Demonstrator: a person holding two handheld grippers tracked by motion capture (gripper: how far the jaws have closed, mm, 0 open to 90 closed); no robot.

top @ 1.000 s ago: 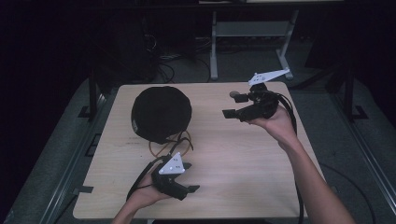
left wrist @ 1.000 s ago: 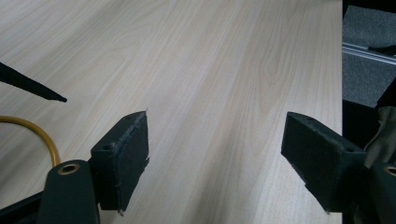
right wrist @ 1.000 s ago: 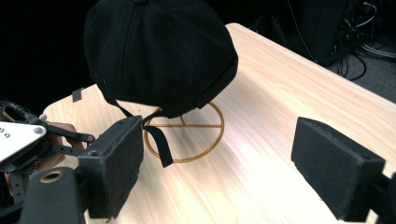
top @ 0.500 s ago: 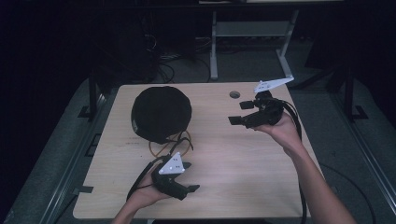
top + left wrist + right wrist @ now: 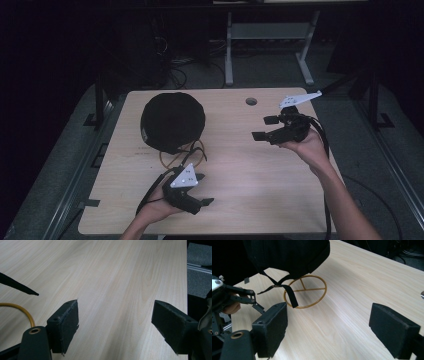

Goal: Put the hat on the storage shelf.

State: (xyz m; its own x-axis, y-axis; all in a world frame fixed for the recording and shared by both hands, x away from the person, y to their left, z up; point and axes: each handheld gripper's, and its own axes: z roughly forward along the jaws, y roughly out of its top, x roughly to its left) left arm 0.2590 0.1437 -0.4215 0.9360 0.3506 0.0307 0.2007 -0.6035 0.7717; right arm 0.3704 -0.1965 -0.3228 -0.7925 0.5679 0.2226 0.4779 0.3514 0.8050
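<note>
A domed black fabric cap (image 5: pixel 172 121) sits on the pale wood-grain desk (image 5: pixel 240 200), partly covering a thin gold wire ring (image 5: pixel 305 291); its strap (image 5: pixel 289 293) crosses the ring. Left tool (image 5: pixel 200 190) and right tool (image 5: pixel 262 127): jaws apart, holding nothing.

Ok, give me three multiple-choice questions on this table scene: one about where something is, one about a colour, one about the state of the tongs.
1. Where is the black hat?
A. far left of the table
B. near right corner
C. on the floor

2. What colour is the wire ring beside the hat?
A. blue
B. yellow
C. white

3. How are the left tongs and right tongs?
A. both open, empty
B. both shut
C. one holding the hat

Answers: 1 A, the high view shows it there. 2 B, the ring is yellow. 3 A, bare wood shows between each pair of jaws.
</note>
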